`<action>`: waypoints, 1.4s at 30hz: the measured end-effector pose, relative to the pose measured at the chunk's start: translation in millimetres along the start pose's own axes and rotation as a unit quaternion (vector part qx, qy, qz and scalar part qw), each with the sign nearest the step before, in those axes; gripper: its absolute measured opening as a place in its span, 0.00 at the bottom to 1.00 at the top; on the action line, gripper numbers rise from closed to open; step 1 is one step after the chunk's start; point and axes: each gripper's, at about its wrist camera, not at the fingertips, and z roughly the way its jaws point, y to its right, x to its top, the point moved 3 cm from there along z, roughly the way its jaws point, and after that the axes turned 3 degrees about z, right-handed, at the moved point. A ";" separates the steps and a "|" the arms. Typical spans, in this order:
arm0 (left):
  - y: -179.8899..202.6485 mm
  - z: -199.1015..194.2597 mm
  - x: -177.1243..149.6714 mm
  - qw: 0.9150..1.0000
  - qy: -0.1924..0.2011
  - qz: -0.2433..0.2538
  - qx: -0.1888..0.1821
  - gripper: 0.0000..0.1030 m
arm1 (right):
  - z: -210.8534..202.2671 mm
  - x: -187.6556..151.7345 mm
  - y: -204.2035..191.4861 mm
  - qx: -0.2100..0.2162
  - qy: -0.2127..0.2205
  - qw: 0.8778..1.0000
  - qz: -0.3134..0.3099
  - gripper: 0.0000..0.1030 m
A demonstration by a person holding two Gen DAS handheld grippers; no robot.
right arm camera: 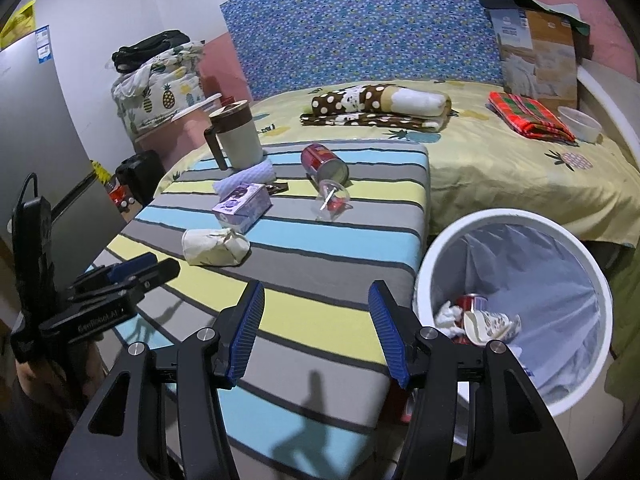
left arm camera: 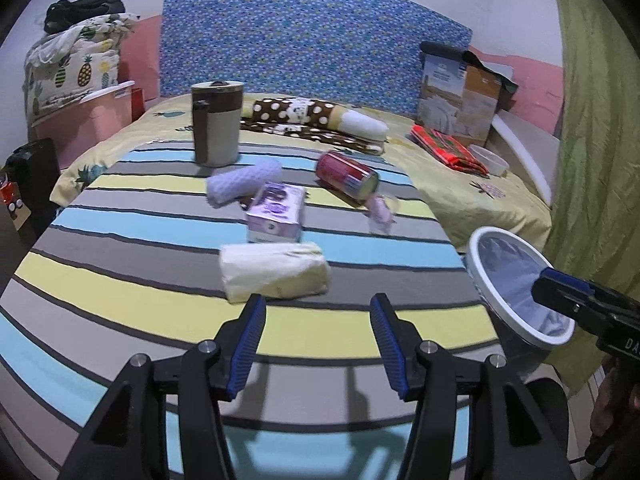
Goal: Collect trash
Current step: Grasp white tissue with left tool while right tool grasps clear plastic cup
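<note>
Both grippers hang over the near end of the striped bench (left arm camera: 120,312), and each has its blue-padded fingers (left arm camera: 246,344) spread wide with nothing between them. From the left wrist view, the left gripper (left arm camera: 318,344) points at a cream crumpled paper bundle (left arm camera: 274,270) that lies just beyond its fingertips. The right gripper (right arm camera: 316,332) is over the right edge of the bench, close to the white trash bin (right arm camera: 424,280) that stands on the floor beside the bench corner. Inside the bin, on the pale liner, lie a red can, white tissue and a printed wrapper.

Behind the bundle is a purple carton (left arm camera: 276,212), lying flat, and behind it a lilac rolled cloth (left arm camera: 244,182) that touches or almost touches the carton. To the right, a red can (left arm camera: 348,174) lies on its side with its open end toward the camera, and a clear plastic cup (right arm camera: 332,200) is tipped over just in front of it. At the far left of the bench a beige mug with brown lid (left arm camera: 216,124) stands upright, near the cloth.

Beyond the bench is a bed with a yellow sheet (right arm camera: 500,160), which carries a brown dotted blanket (right arm camera: 372,108), a red plaid cloth (right arm camera: 528,114), a white bowl (right arm camera: 580,124) and a cardboard box (right arm camera: 540,52) leaning against the blue headboard (left arm camera: 312,36).
</note>
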 end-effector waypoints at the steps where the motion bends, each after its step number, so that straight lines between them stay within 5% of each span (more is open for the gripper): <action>1: -3.8 2.0 1.2 1.000 0.000 -0.002 0.003 0.56 | 0.7 0.7 -0.1 0.001 0.000 1.000 0.000 0.54; 14: -47.6 50.3 6.9 0.999 -0.032 -0.042 0.006 0.58 | 19.1 2.8 1.1 0.004 -0.023 1.000 -0.003 0.54; 20: -43.7 67.1 5.8 0.997 -0.048 -0.043 -0.028 0.58 | 25.4 3.0 5.7 -0.001 -0.035 0.999 0.002 0.54; 28: -2.5 41.0 -5.6 0.993 -0.042 0.002 -0.108 0.58 | 23.0 1.4 3.6 0.001 -0.037 0.999 0.002 0.54; 37: -10.7 26.2 7.3 0.998 -0.004 0.037 -0.047 0.59 | 21.1 1.4 2.5 0.004 -0.035 0.999 -0.001 0.54; 42: -5.9 52.7 6.7 0.996 -0.036 0.068 -0.047 0.60 | 24.2 2.1 2.6 0.002 -0.038 0.999 -0.001 0.54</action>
